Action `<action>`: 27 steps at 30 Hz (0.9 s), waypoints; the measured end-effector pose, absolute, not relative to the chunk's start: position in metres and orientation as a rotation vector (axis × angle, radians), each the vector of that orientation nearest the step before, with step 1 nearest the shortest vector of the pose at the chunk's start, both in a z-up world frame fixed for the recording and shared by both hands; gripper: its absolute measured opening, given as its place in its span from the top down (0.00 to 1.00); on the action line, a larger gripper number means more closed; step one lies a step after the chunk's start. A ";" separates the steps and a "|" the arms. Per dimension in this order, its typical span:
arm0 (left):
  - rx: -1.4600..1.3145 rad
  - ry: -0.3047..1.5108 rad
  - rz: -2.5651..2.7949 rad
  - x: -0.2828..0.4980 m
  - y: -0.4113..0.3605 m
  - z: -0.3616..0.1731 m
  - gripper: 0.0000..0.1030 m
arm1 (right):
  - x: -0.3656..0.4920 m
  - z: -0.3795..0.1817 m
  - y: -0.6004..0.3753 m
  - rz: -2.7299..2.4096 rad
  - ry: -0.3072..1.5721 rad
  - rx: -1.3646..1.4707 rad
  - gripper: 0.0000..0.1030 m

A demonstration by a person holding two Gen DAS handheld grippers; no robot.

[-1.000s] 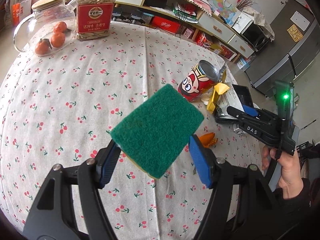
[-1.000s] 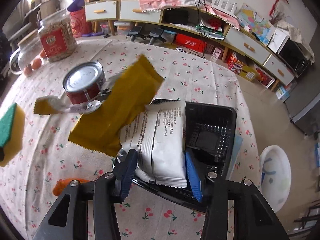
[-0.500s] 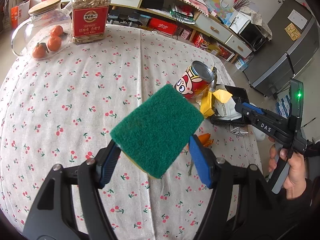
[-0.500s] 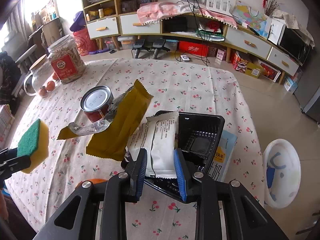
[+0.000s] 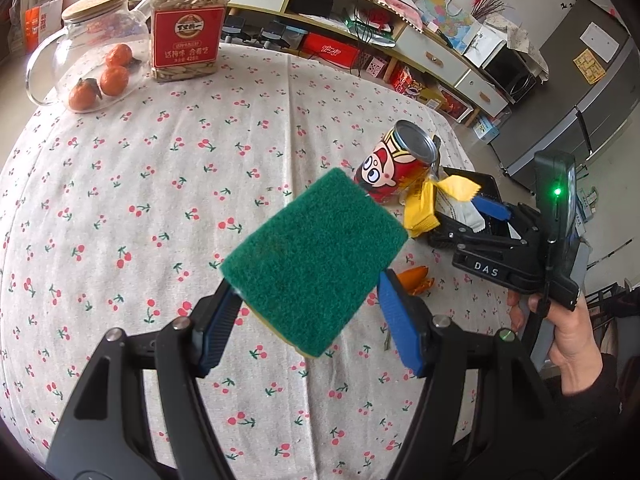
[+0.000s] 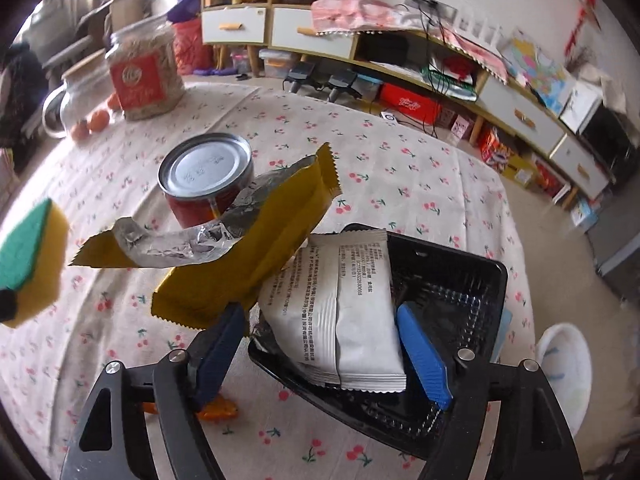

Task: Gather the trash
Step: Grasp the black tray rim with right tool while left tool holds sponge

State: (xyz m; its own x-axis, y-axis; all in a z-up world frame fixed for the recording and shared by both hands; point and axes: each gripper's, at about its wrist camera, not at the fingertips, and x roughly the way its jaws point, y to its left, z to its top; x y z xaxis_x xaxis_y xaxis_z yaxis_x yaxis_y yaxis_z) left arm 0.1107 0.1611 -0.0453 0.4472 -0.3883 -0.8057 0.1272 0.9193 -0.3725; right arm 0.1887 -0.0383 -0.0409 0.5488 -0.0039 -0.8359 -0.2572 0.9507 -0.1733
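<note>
My left gripper (image 5: 306, 292) is shut on a green and yellow sponge (image 5: 314, 258), held above the cherry-print tablecloth (image 5: 160, 184). My right gripper (image 6: 320, 316) hangs over a black plastic tray (image 6: 460, 292) at the table's right side. Its jaws are opening. A white snack packet (image 6: 344, 304) lies in the tray between the fingers, and the pads stand off it. A torn yellow wrapper (image 6: 256, 256) leans from the tray toward a red can (image 6: 206, 176). An orange peel (image 6: 218, 412) lies on the cloth below the left finger.
A seed jar (image 5: 184, 28) and a glass pot with oranges (image 5: 92, 52) stand at the far left of the table. A white basin (image 6: 564, 368) sits on the floor past the table's right edge. Low cabinets line the back wall.
The right gripper's jaws squeezed in on the white packet half a second ago and have since spread wide, leaving it in the tray. The left gripper and sponge have stayed put.
</note>
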 end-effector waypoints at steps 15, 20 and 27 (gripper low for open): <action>-0.268 1.051 -0.323 0.111 0.158 -0.043 0.33 | 0.185 -0.028 -0.057 0.189 0.973 -0.199 0.83; -0.265 1.034 -0.330 0.110 0.152 -0.038 0.33 | 0.176 -0.016 -0.061 0.237 0.953 -0.137 0.92; -0.260 1.020 -0.337 0.111 0.145 -0.034 0.33 | 0.162 0.008 -0.062 0.275 0.890 -0.093 0.96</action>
